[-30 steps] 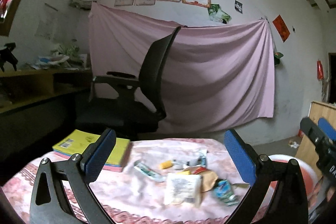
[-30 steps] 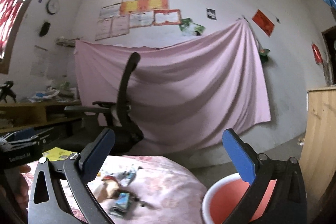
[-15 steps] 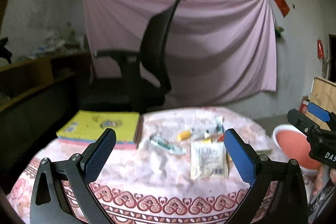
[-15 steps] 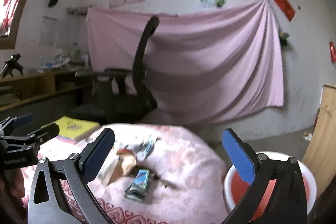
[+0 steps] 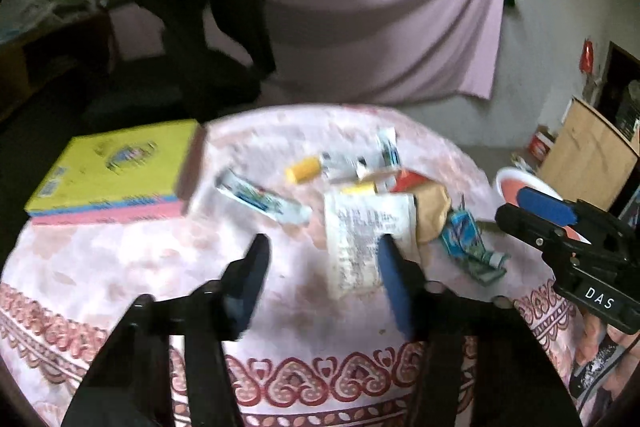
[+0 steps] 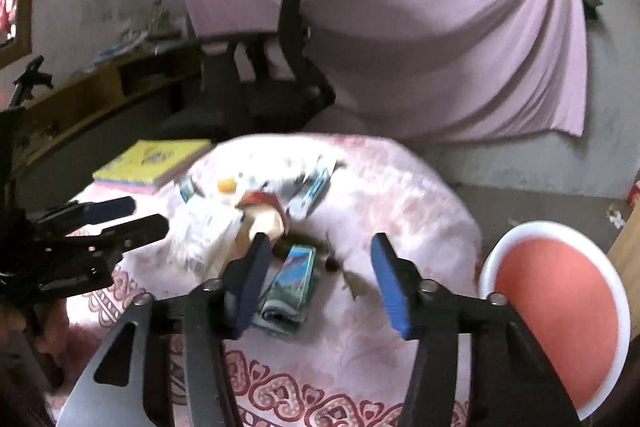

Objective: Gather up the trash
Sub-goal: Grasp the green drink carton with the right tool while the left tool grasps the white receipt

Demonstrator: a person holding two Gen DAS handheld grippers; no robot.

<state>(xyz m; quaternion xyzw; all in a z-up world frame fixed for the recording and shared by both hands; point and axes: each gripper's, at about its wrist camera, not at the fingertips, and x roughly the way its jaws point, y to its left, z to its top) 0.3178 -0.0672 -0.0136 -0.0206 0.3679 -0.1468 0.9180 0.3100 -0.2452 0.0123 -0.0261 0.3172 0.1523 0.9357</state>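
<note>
Right wrist: green carton [image 6: 290, 283] below right tool [image 6: 320, 283]; jaws closing, untouched

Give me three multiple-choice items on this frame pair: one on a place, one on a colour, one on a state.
1. Where is the red round bin with the white rim?
A. On the table
B. Off the table's right edge
C. Under the chair

2. What colour is the top cover of the stacked books?
A. Yellow
B. Green
C. White

3. What is between the jaws of the left tongs?
A. A book
B. The blue-green folded packet
C. Nothing held

Key: 1 B, it sits beside and below the round table with the pink patterned cloth. 2 A, yellow on top, pink below. 3 C, the jaws are closing over bare cloth, with the white printed wrapper beyond the tips.
</note>
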